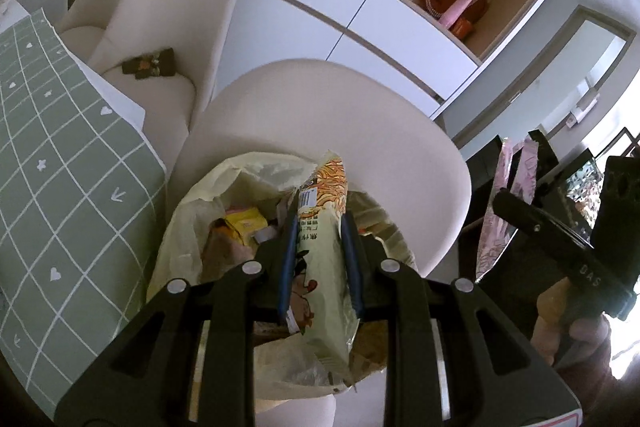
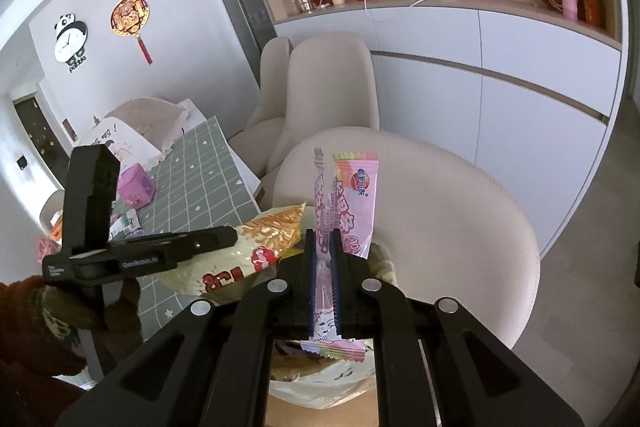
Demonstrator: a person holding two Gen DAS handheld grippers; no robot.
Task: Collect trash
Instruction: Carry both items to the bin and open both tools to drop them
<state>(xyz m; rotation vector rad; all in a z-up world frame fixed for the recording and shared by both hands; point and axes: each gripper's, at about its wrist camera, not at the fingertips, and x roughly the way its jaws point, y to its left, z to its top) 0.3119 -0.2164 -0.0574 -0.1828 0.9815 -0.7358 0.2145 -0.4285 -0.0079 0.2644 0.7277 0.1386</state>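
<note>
My left gripper (image 1: 319,223) is shut on a pale green and orange noodle packet (image 1: 322,259), held over an open yellowish trash bag (image 1: 208,195) that sits on a cream chair and holds several wrappers. My right gripper (image 2: 324,239) is shut on pink wrappers (image 2: 352,199), standing upright between the jaws, above the same bag (image 2: 320,383). The left gripper with its noodle packet (image 2: 256,251) shows at the left of the right wrist view. The right gripper with the pink wrappers (image 1: 500,203) shows at the right of the left wrist view.
A table with a green checked cloth (image 1: 52,155) stands left of the chair (image 1: 360,115). A dark wrapper (image 1: 150,63) lies on a second cream chair behind. A pink box (image 2: 136,191) and small packets lie on the table. White cabinets (image 2: 500,75) line the wall.
</note>
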